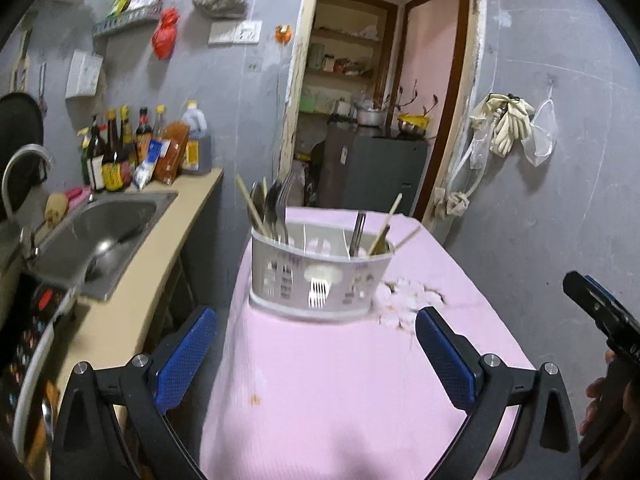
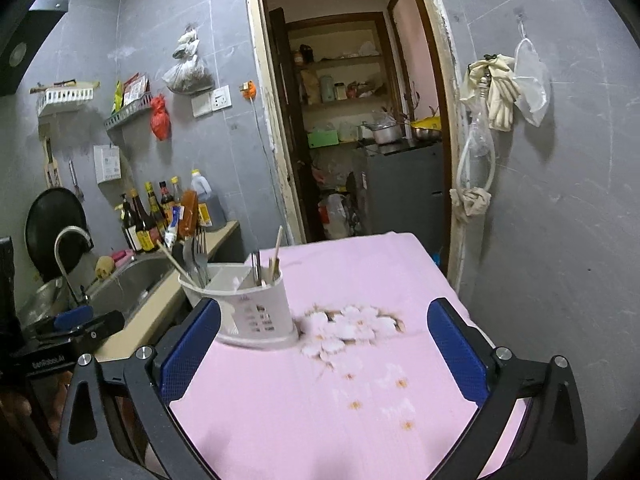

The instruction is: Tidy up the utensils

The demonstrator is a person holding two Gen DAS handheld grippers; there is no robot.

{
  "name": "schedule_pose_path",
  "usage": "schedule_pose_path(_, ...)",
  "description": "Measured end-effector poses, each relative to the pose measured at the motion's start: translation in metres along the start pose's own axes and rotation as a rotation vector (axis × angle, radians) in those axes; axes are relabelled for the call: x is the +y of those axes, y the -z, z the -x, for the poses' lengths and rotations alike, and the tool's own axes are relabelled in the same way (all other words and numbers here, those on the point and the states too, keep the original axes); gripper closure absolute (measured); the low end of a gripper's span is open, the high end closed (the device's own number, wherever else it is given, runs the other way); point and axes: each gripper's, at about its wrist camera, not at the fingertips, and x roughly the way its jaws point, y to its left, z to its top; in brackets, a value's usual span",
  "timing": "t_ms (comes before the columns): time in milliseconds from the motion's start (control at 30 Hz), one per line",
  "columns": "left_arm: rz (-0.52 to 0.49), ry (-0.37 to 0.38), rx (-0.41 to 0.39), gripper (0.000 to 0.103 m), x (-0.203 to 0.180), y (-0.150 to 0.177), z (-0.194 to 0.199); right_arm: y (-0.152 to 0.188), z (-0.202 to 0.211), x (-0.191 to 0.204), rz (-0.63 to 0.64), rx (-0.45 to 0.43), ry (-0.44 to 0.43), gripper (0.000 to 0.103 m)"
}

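Note:
A white slotted utensil caddy [image 1: 316, 276] stands on the pink-covered table [image 1: 320, 380]. Spoons, forks and a chopstick [image 1: 272, 212] stand in its left compartment; a metal utensil and chopsticks [image 1: 376, 228] stand in its right one. My left gripper [image 1: 316, 356] is open and empty, just short of the caddy. In the right wrist view the caddy [image 2: 244, 304] sits left of centre, behind my left finger. My right gripper [image 2: 324, 356] is open and empty over the table [image 2: 340, 420]. The right gripper also shows in the left wrist view [image 1: 600, 312] at the far right.
A counter with a steel sink [image 1: 100, 236], a tap [image 2: 68, 256] and sauce bottles [image 1: 132, 152] runs along the left. An open doorway [image 2: 352, 120] lies behind the table. Gloves and bags [image 2: 500, 88] hang on the right wall. A flower print [image 2: 352, 328] marks the cloth.

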Motion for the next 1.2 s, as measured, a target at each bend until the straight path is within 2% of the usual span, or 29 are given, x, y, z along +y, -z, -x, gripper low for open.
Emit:
schedule_pose_path(100, 0.031, -0.004, -0.004, 0.002, 0.0, 0.011, 0.01, 0.01, 0.013, -0.004, 0.01, 0.017, 0.007, 0.001)
schedule_pose_path(267, -0.014, -0.034, -0.027, 0.002, -0.01, 0.02, 0.025, 0.019, 0.032, -0.012, 0.028, 0.029, 0.009, 0.002)
schedule_pose_path(400, -0.019, -0.029, -0.036, 0.002, -0.014, 0.024, 0.036, 0.021, 0.043, -0.018, 0.02, 0.024, 0.016, 0.001)
schedule_pose_path(1200, -0.053, -0.02, -0.073, 0.002, -0.027, 0.033, 0.058, 0.026, 0.044, -0.025, 0.01, 0.059, 0.014, 0.001)
